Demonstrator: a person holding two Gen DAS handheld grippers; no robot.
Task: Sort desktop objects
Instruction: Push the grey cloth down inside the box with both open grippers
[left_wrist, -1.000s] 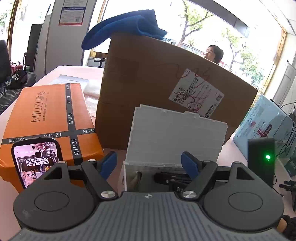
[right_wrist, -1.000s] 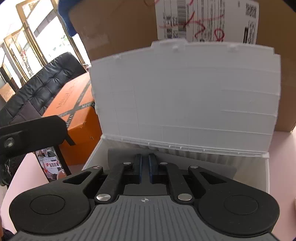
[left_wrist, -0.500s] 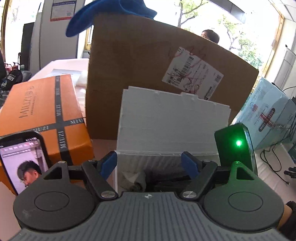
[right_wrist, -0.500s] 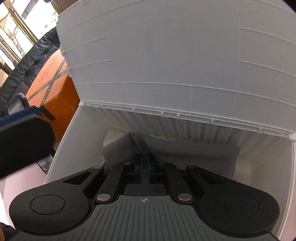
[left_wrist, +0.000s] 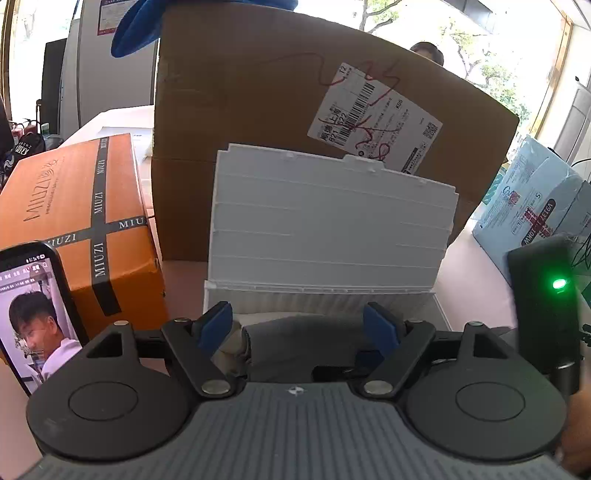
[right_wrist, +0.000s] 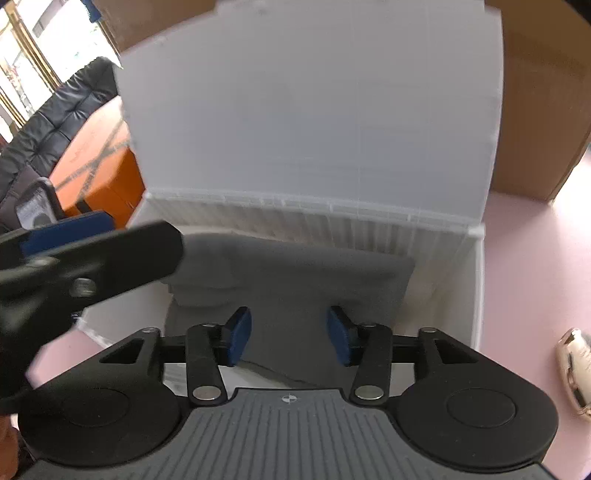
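Left wrist view is filled by a large brown cardboard carton (left_wrist: 258, 110), against which the raised lid of a white corrugated plastic storage box (left_wrist: 328, 221) is propped. A folded grey cloth (right_wrist: 295, 280) is seen lying inside that box. Spread wide above it, the right gripper (right_wrist: 290, 334) is holding nothing; the left gripper (left_wrist: 297, 326) is likewise parted and empty. Placement of the cloth is judged complete; next, both grippers would be drawn clear and another desktop object sought.

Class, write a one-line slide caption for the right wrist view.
Open right tongs hover over a grey cloth lying in the open white box.
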